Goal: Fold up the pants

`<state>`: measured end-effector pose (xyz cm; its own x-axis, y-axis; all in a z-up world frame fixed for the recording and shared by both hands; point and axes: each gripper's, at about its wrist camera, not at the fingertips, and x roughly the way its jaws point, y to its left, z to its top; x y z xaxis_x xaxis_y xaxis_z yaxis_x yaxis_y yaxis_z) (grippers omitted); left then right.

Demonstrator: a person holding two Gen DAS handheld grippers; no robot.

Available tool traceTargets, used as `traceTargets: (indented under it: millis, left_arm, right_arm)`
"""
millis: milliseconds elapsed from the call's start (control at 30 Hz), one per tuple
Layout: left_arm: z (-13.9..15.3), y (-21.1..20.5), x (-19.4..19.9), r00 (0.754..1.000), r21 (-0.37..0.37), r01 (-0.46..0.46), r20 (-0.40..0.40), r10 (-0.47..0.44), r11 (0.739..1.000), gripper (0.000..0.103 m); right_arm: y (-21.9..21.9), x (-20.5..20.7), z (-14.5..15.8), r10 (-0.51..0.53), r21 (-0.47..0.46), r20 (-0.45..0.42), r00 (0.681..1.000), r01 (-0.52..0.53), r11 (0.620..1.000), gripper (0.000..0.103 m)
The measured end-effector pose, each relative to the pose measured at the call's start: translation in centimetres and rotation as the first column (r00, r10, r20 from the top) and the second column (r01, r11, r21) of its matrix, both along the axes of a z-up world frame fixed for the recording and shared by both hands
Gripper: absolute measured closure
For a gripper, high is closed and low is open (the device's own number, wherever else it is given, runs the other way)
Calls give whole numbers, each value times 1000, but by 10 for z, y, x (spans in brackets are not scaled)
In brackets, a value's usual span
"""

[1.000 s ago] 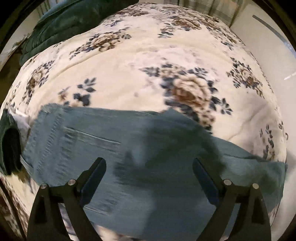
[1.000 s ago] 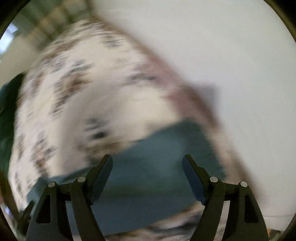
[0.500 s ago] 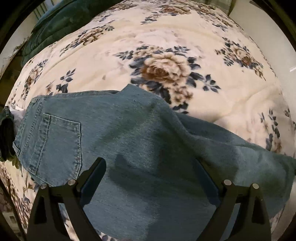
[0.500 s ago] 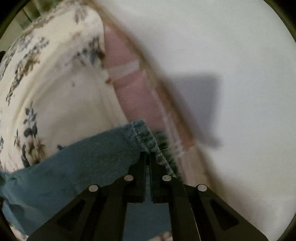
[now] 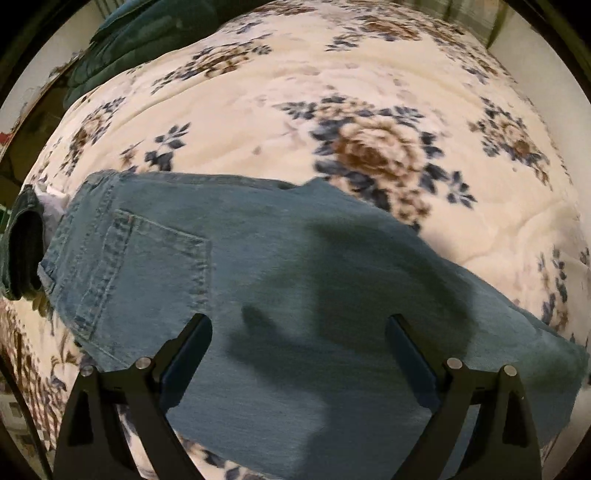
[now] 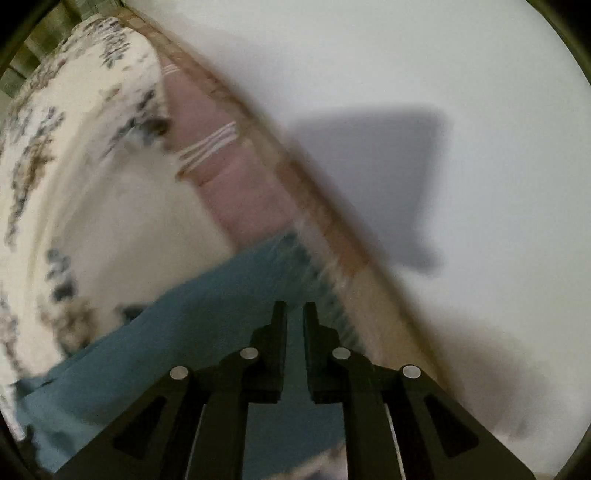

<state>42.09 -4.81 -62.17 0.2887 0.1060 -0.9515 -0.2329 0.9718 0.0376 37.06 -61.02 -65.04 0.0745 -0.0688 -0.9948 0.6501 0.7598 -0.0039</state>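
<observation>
Blue denim pants [image 5: 280, 273] lie across a floral bedspread [image 5: 295, 110], folded lengthwise, back pocket and waistband at the left, legs running right. My left gripper [image 5: 299, 336] is open and empty, hovering over the middle of the pants. In the right wrist view the leg end of the pants [image 6: 207, 314] lies by the bed's right edge. My right gripper [image 6: 294, 314] is nearly shut, with denim in the narrow gap between its fingers near the hem. The view is blurred.
A dark green blanket [image 5: 140, 33] is heaped at the far left of the bed. A dark folded garment [image 5: 22, 243] lies left of the waistband. A pink sheet [image 6: 236, 177] and a white wall [image 6: 406, 74] border the bed's right edge.
My right gripper went from wide open to shut on the hem and now shows a slightly wider gap. My left gripper stayed open, first coming in over the pants, then pulling back.
</observation>
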Motion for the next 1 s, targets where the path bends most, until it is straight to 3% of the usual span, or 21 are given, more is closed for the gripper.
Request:
traceTargets:
  millis: [33, 100, 133, 167, 233, 333, 367, 400, 433, 467, 533, 567, 633, 667, 733, 767, 833, 900, 933, 1000]
  left_arm:
    - [0, 3, 0, 1000, 9, -6, -3, 6, 1000, 7]
    - [1, 11, -1, 1000, 23, -12, -3, 12, 1000, 7]
    - [2, 14, 0, 1000, 24, -14, -1, 14, 1000, 7]
    - [2, 19, 0, 1000, 24, -19, -2, 20, 1000, 7]
    - [1, 29, 2, 999, 26, -36, -11, 37, 999, 7]
    - [-2, 43, 7, 998, 31, -59, -27, 60, 998, 7]
    - [-4, 49, 9, 997, 30, -69, -32, 70, 997, 7]
    - [-6, 54, 11, 996, 25, -76, -34, 77, 997, 7]
    - [-8, 59, 13, 996, 20, -85, -37, 85, 996, 7]
    - [-10, 64, 16, 995, 12, -94, -39, 94, 996, 7]
    - [-14, 72, 21, 994, 9, -104, -39, 105, 995, 7]
    - [-16, 76, 24, 993, 11, -109, -40, 110, 994, 7]
    - [-21, 84, 29, 992, 15, -118, -46, 119, 993, 7]
    - [-25, 89, 30, 990, 21, -128, -54, 129, 992, 7]
    - [-31, 99, 32, 986, 22, -147, -71, 149, 989, 7]
    - [-34, 106, 31, 983, 23, -161, -85, 162, 987, 7]
    - [-37, 118, 29, 978, -1, -186, -101, 185, 983, 7]
    - [-35, 130, 25, 976, -48, -200, -93, 195, 979, 7]
    - [-33, 134, 22, 977, -63, -202, -86, 197, 977, 7]
    - [-29, 140, 18, 976, -71, -208, -81, 202, 976, 7]
  right_arm:
    - [14, 1, 15, 46, -9, 12, 999, -46, 999, 90]
    - [50, 9, 43, 151, 4, 51, 987, -151, 989, 74]
    - [70, 11, 55, 209, 62, 96, 973, -215, 975, 55]
    - [105, 26, 61, 306, 142, 135, 942, -324, 935, 45]
    - [162, 47, 58, 455, 207, 161, 876, -481, 852, 45]
    - [259, 80, 39, 703, 209, 139, 698, -714, 668, 45]
    - [288, 92, 24, 776, 158, 68, 627, -775, 612, 45]
    - [303, 96, 12, 808, 145, 30, 588, -802, 579, 46]
    - [317, 99, -1, 835, 150, 2, 551, -825, 544, 53]
    - [327, 102, -10, 856, 145, -21, 517, -845, 514, 78]
    - [335, 103, -18, 871, 107, -60, 487, -864, 491, 89]
    - [333, 103, -19, 865, 95, -53, 499, -860, 502, 92]
    - [320, 104, -14, 809, 87, -10, 588, -806, 586, 97]
    - [310, 104, -11, 761, 81, 13, 649, -759, 646, 100]
    - [303, 102, -9, 708, 51, 31, 706, -708, 704, 100]
    - [306, 99, -17, 701, 65, 6, 714, -699, 712, 100]
    - [313, 98, -37, 717, 133, -74, 693, -706, 696, 98]
    - [316, 106, -32, 718, 149, -112, 687, -702, 696, 96]
    - [315, 115, -25, 705, 153, -118, 700, -689, 709, 93]
    - [311, 125, 13, 649, 133, -48, 759, -639, 757, 84]
